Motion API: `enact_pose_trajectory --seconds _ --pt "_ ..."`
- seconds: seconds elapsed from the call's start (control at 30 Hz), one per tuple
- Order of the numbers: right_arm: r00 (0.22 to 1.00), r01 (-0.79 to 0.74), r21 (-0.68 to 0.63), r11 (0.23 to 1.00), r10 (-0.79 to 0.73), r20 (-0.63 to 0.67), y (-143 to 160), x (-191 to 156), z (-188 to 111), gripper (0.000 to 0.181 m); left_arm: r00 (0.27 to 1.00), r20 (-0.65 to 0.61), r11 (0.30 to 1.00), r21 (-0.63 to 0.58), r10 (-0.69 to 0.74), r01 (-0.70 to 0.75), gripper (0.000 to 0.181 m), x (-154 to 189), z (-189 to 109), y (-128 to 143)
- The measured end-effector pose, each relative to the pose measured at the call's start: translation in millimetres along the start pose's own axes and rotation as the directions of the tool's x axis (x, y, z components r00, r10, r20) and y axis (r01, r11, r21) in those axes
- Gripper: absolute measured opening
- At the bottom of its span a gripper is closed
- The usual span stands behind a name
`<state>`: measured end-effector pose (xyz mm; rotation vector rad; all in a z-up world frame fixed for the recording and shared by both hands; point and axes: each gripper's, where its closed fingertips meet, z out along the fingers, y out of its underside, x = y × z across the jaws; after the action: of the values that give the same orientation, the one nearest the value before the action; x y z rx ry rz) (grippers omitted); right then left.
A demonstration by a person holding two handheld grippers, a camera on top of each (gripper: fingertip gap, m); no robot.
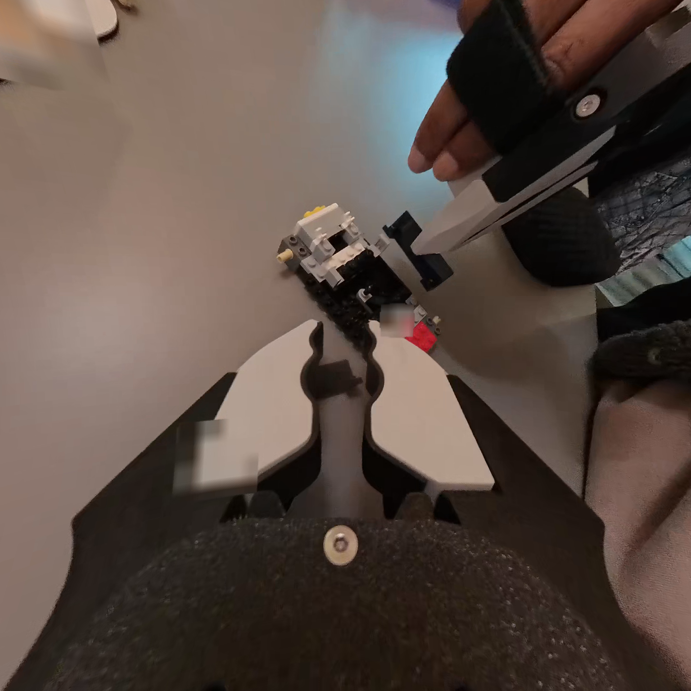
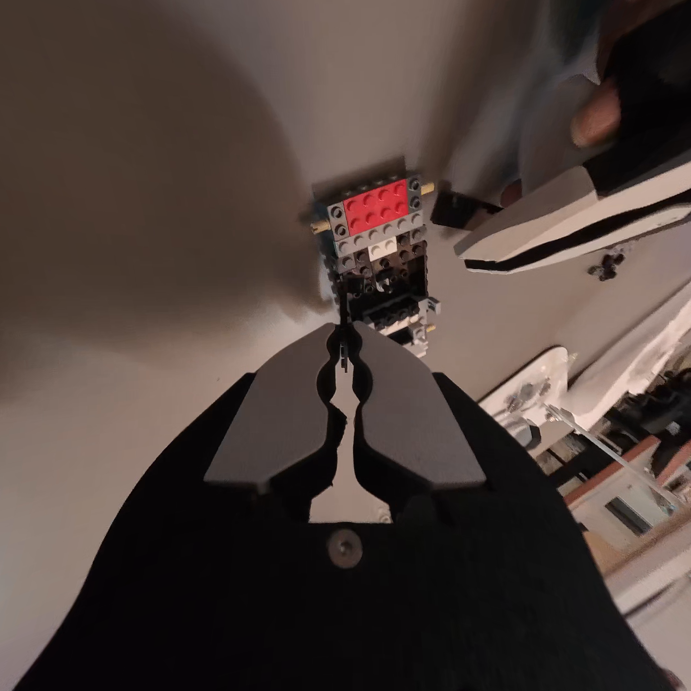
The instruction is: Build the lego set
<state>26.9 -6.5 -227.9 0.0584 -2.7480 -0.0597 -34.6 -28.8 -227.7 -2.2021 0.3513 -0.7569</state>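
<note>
The lego model [image 1: 344, 269], a partly built vehicle of black, grey and white bricks with a red plate [image 2: 375, 210] at one end, sat on the pale bench [image 1: 168, 224]. Tan axle pins [image 2: 427, 189] stuck out of its sides near the red plate, and one more [image 1: 285, 256] showed at the white end.

The left claw [image 1: 344, 332] hovered just beside the red end of the model, its fingers parted, with a small black lego piece [image 1: 334, 377] sitting in the rounded notch between them, touching the left finger; whether it was truly pinched could not be told. In the right wrist view that same piece [image 2: 454, 211] showed at the claw's tip beside the model.

The right claw [image 2: 342, 329] was closed on a thin dark plate-like lego part [image 2: 343, 318], held edge-on and reaching the model's side. In the left wrist view the part [image 1: 418, 248] looked dark blue and bracket-shaped, held next to the model's middle. A hand [image 1: 497, 86] in a black strap gripped that tool.
</note>
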Motion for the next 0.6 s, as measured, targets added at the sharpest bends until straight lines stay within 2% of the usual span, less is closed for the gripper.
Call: enact_pose_trajectory --seconds 0.27,0.6 --pt "1.000 0.017 0.011 1.000 -0.017 0.020 0 2 11 0.003 0.999 -0.044 1.000 -0.025 -0.016 0.015 0.020 5 7 6" --pt "0.983 0.178 -0.059 0.982 -0.180 -0.022 7 7 18 0.003 0.998 -0.068 0.999 -0.036 0.018 -0.020 0.017 12 12 7"
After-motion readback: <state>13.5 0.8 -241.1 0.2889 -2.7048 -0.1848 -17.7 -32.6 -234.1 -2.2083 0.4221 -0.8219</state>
